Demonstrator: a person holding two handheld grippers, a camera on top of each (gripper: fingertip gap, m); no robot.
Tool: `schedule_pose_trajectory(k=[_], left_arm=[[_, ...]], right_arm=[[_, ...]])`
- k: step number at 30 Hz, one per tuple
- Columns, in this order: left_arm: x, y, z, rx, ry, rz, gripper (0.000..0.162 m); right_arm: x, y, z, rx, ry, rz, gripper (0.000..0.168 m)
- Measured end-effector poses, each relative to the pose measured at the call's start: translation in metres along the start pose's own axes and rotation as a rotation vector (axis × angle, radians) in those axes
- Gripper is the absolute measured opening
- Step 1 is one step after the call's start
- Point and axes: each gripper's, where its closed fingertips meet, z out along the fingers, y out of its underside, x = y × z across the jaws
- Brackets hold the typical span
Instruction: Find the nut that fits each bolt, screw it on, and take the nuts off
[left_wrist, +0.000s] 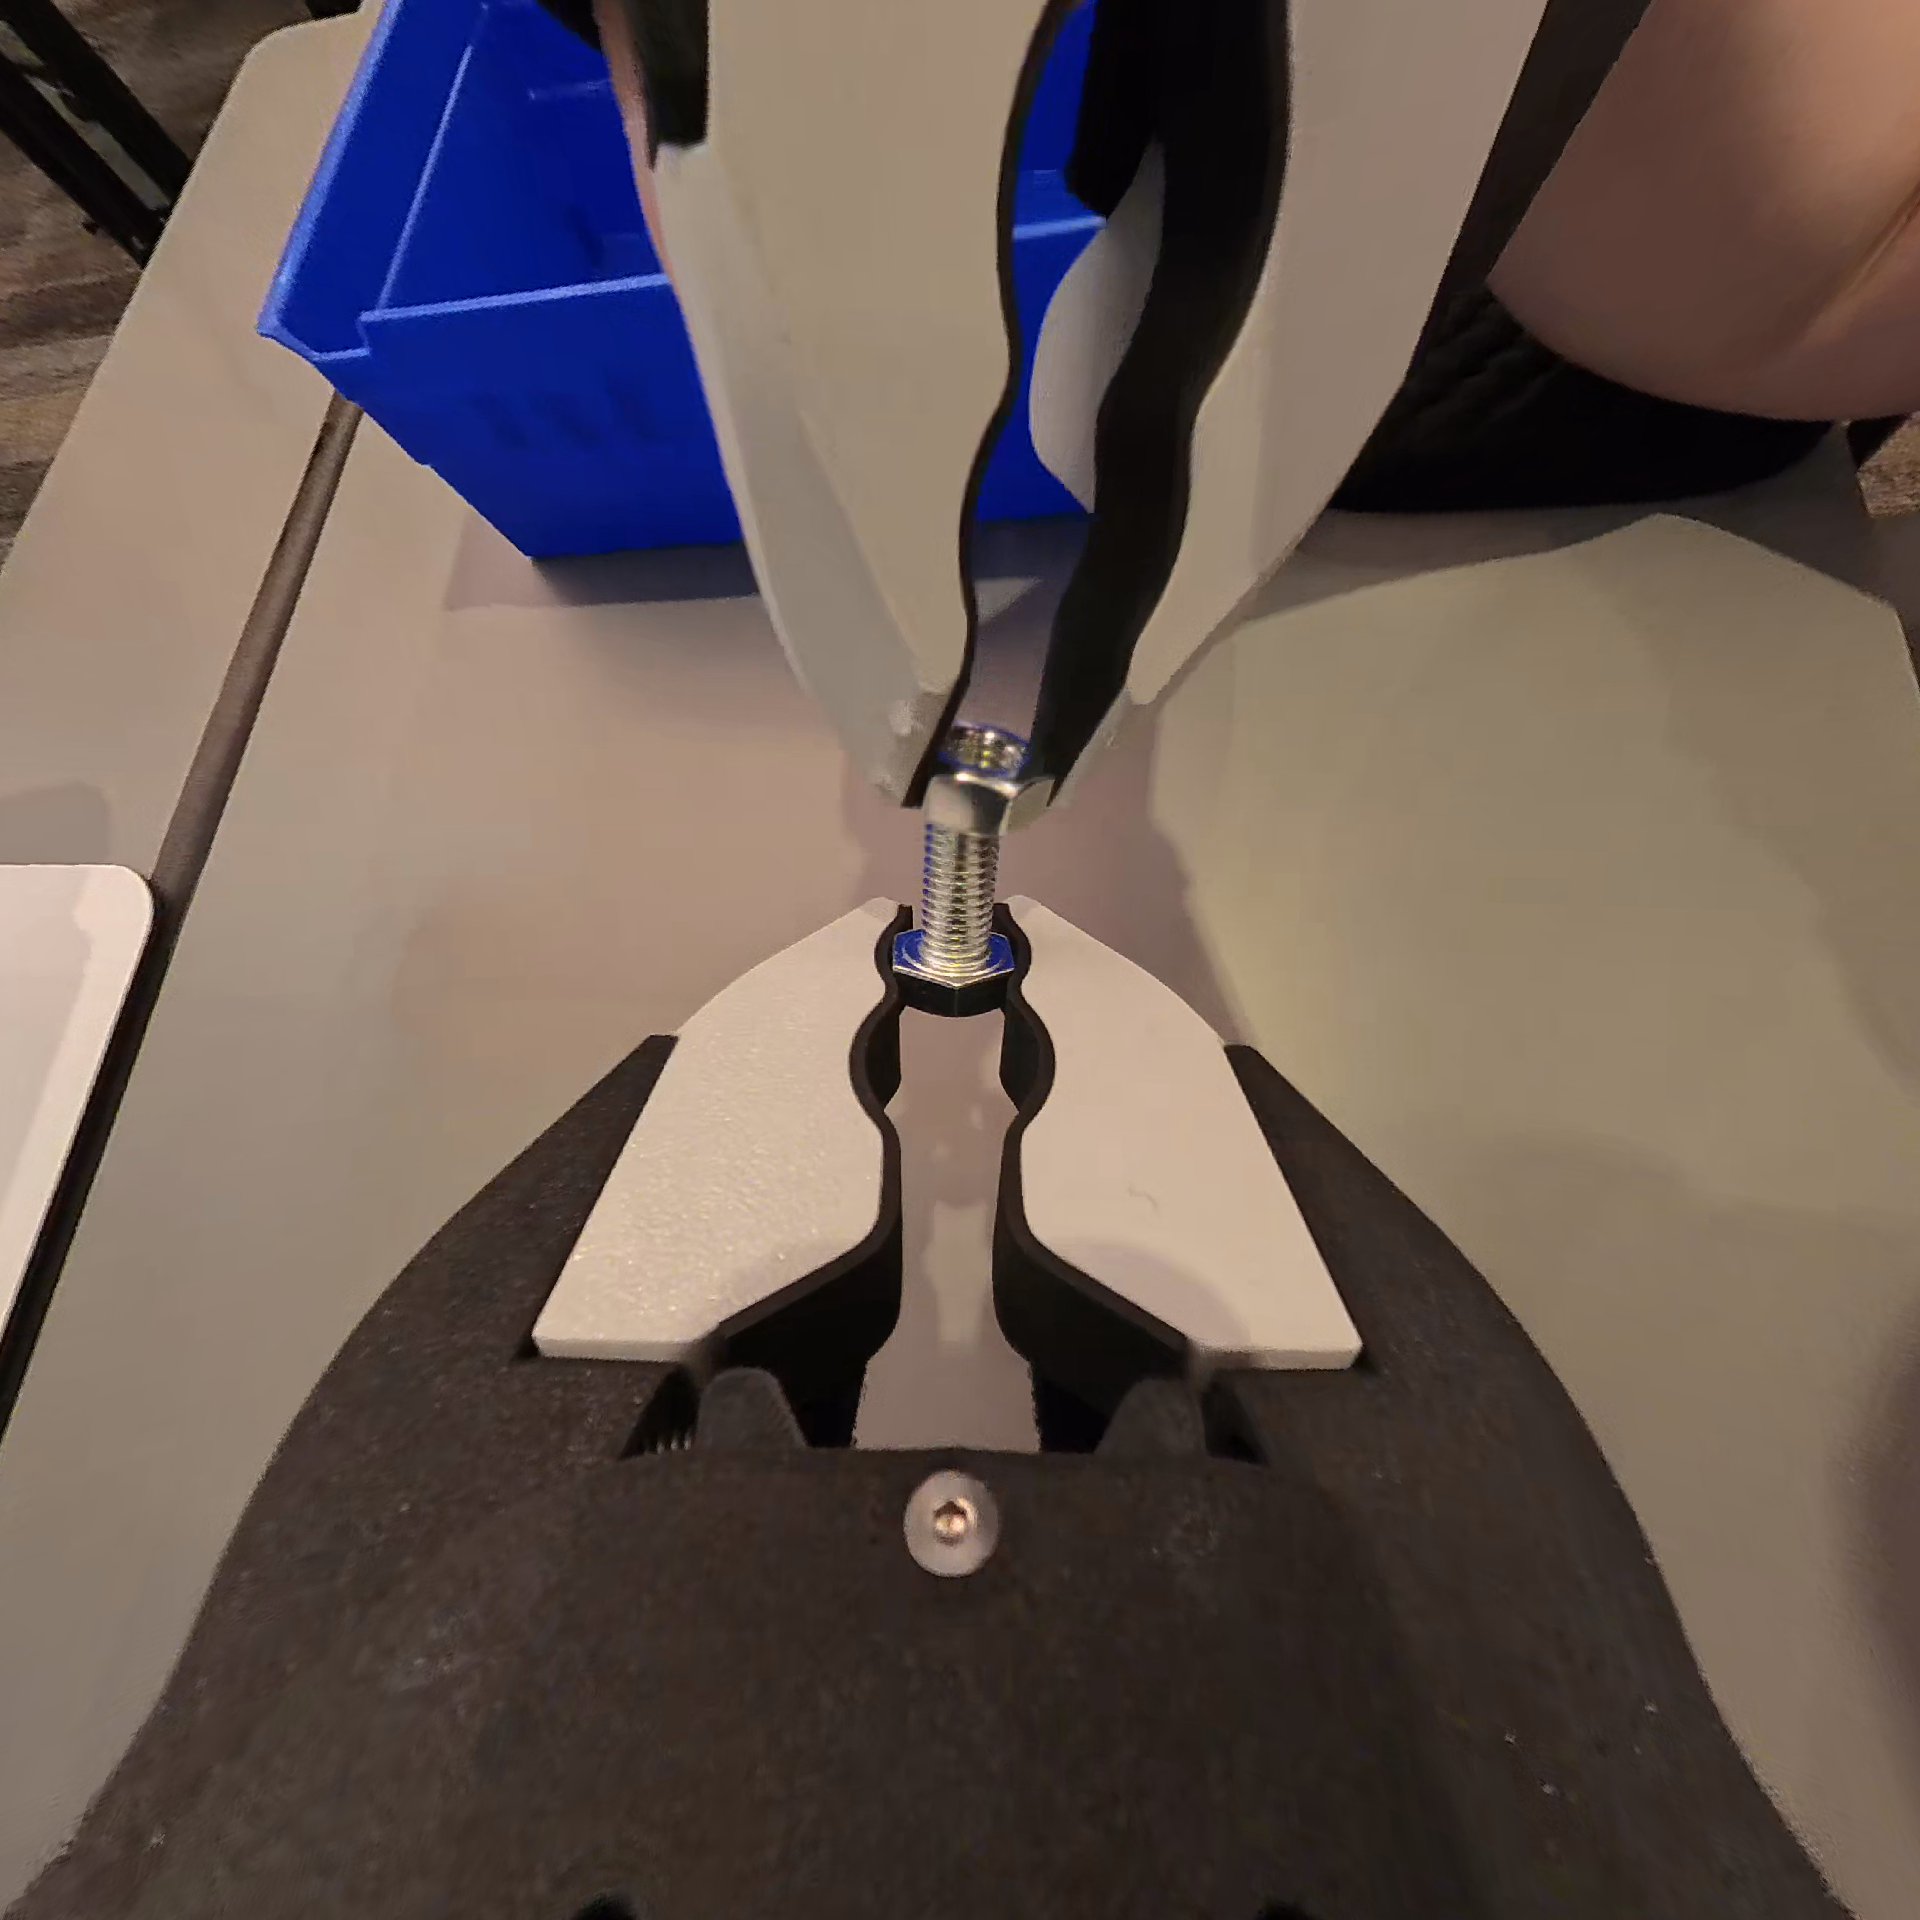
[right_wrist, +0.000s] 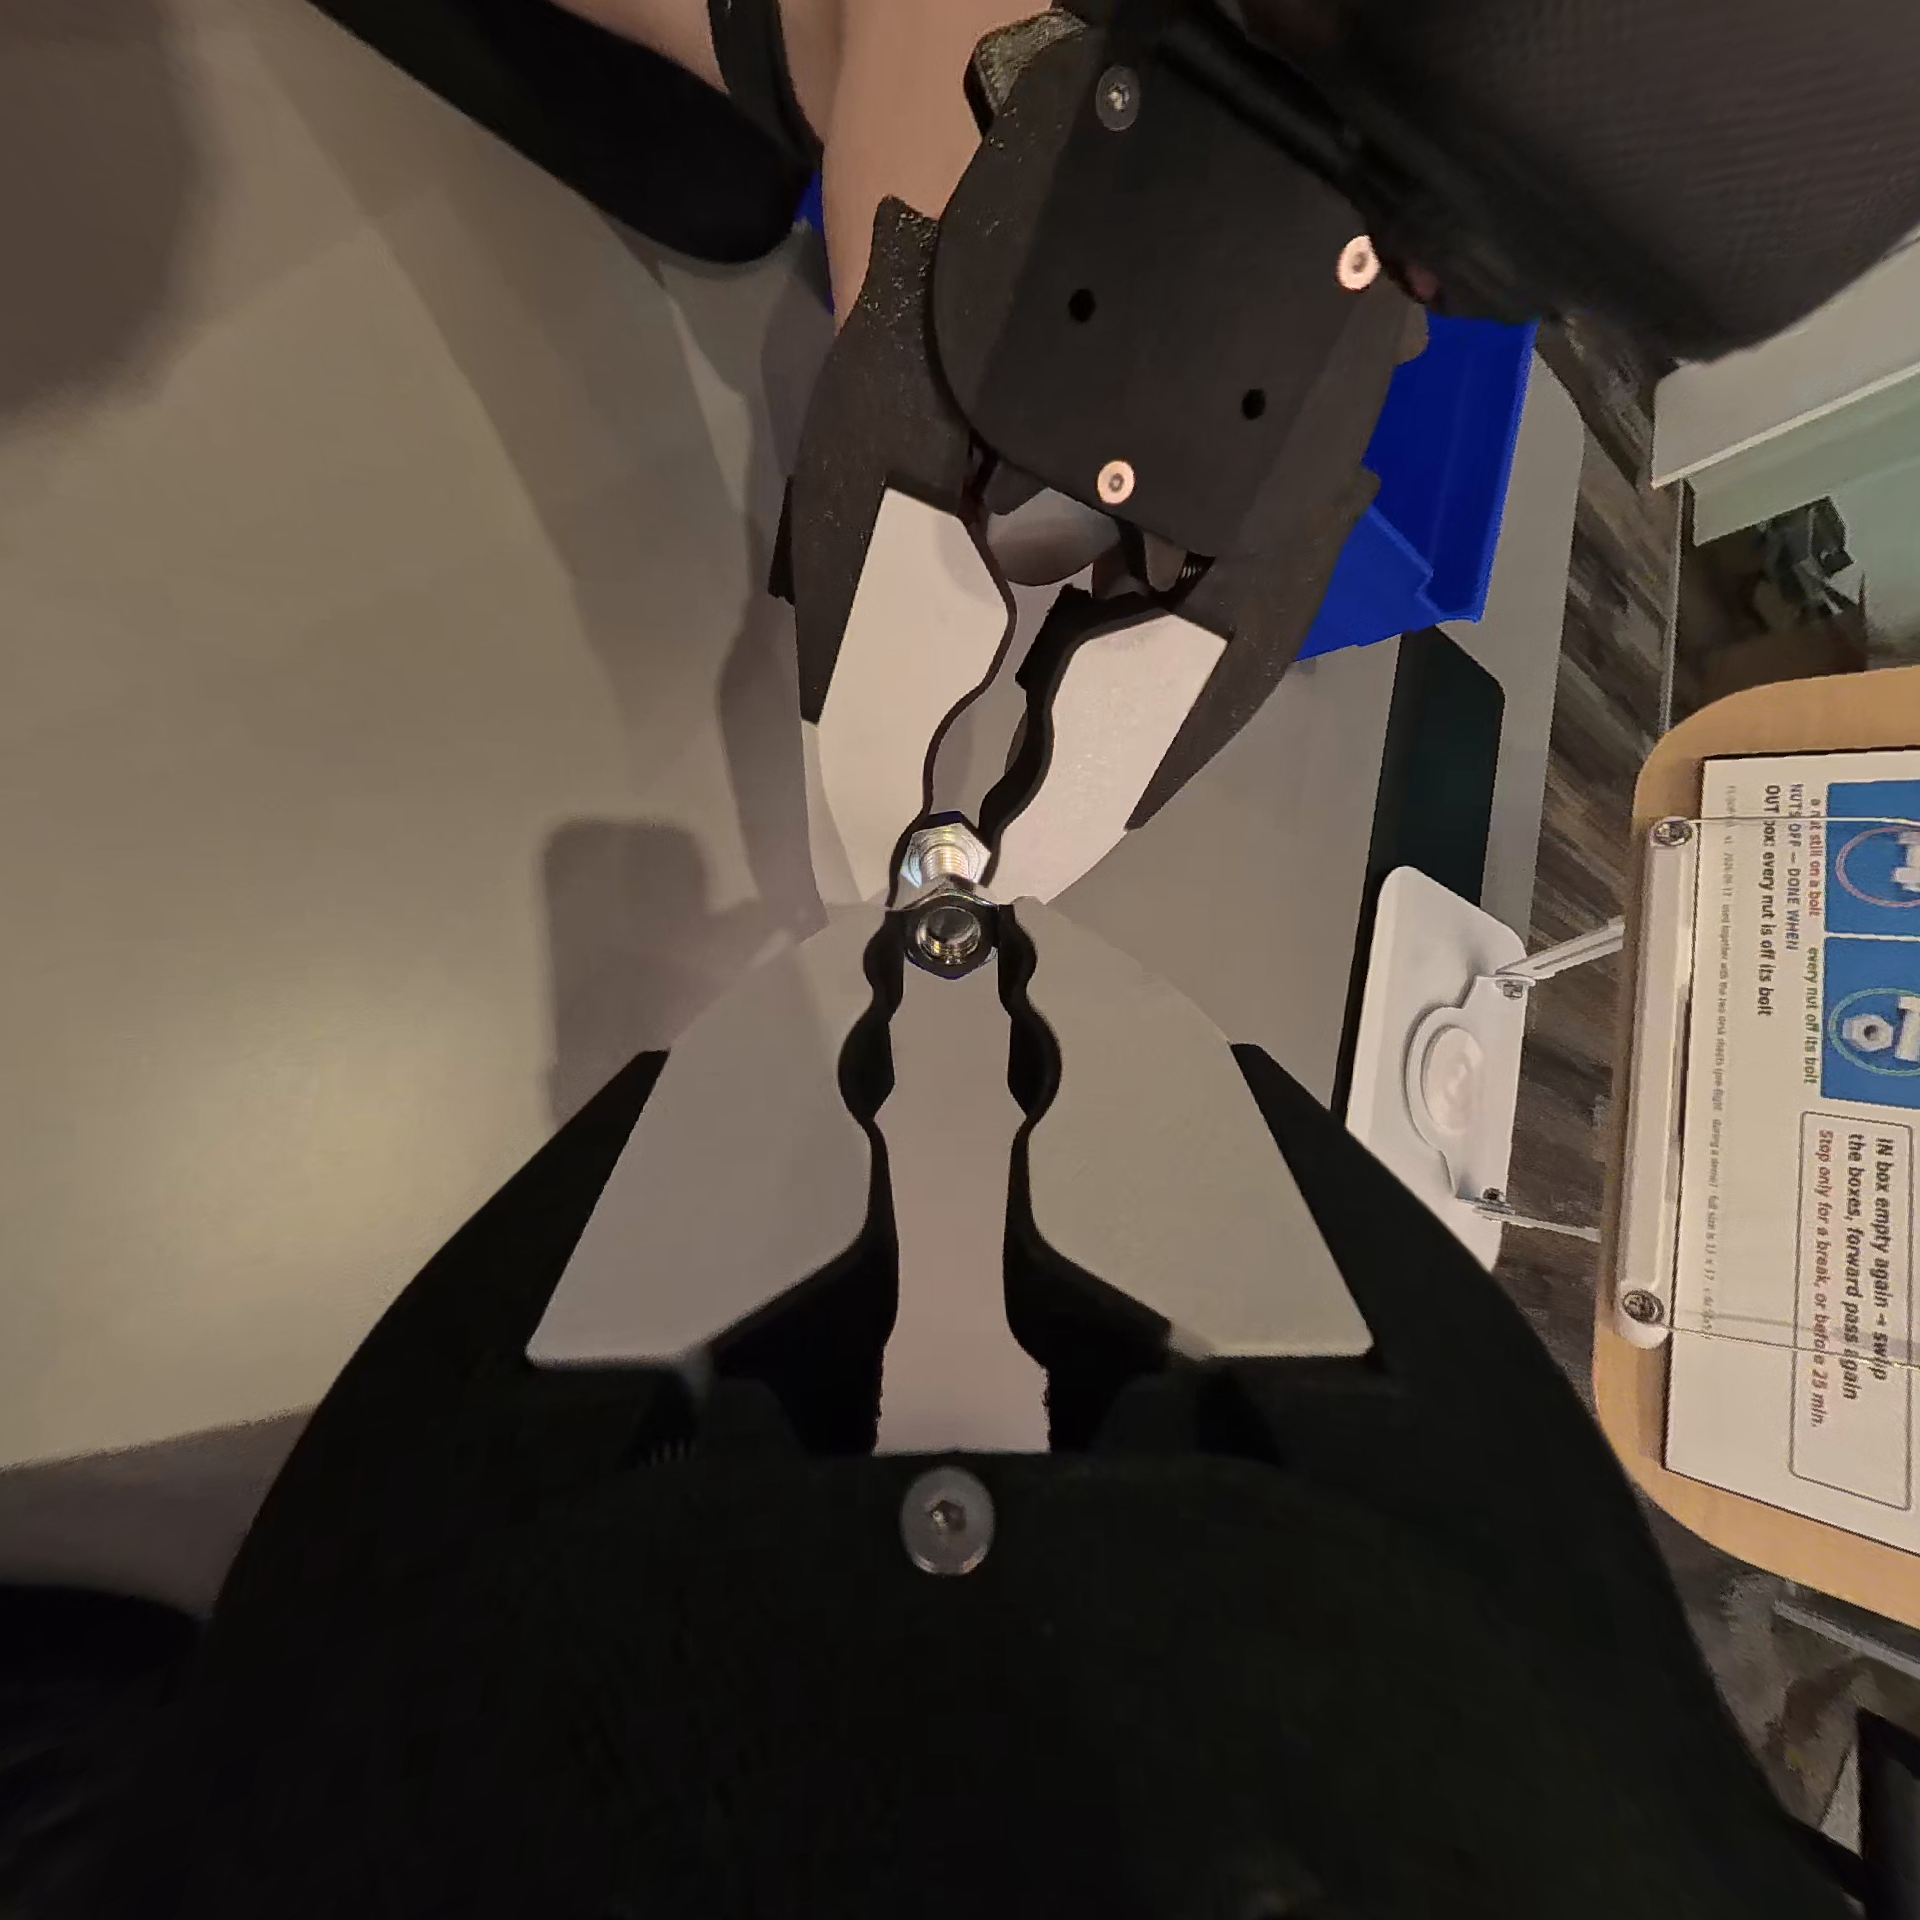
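A silver bolt (left_wrist: 956, 878) stands upright between the two grippers, above the grey table (left_wrist: 1455, 935). My left gripper (left_wrist: 951, 940) is shut on the bolt's hex head (left_wrist: 943, 964). My right gripper (left_wrist: 982, 774) comes down from above and is shut on a silver hex nut (left_wrist: 979, 781) at the top end of the thread. In the right wrist view, my right gripper (right_wrist: 943, 925) holds the nut (right_wrist: 943, 943), seen end-on with its hole showing. Just beyond it, the left gripper (right_wrist: 940, 847) holds the bolt (right_wrist: 938, 854).
A blue plastic bin (left_wrist: 499, 343) stands behind the grippers and also shows in the right wrist view (right_wrist: 1455, 499). A white tray (left_wrist: 52, 1039) lies at the table's left edge. A white lidded holder (right_wrist: 1434, 1039) and a wooden board with a printed sheet (right_wrist: 1652, 1143) sit off the table. A person's arm (left_wrist: 1714, 208) is at the far right. About 4 centimetres separates my left fingertips from my right.
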Motion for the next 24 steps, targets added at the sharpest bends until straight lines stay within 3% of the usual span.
schedule_pose_trajectory(k=[11,24], left_arm=[[0.013,-0.003,-0.004,0.014,0.062,0.061,0.014],[-0.020,0.000,-0.001,0.003,-0.140,-0.004,0.014]], right_arm=[[-0.009,-0.008,-0.002,-0.049,0.007,-0.069,0.019],[0.016,0.005,0.006,-0.010,-0.030,0.419,0.018]])
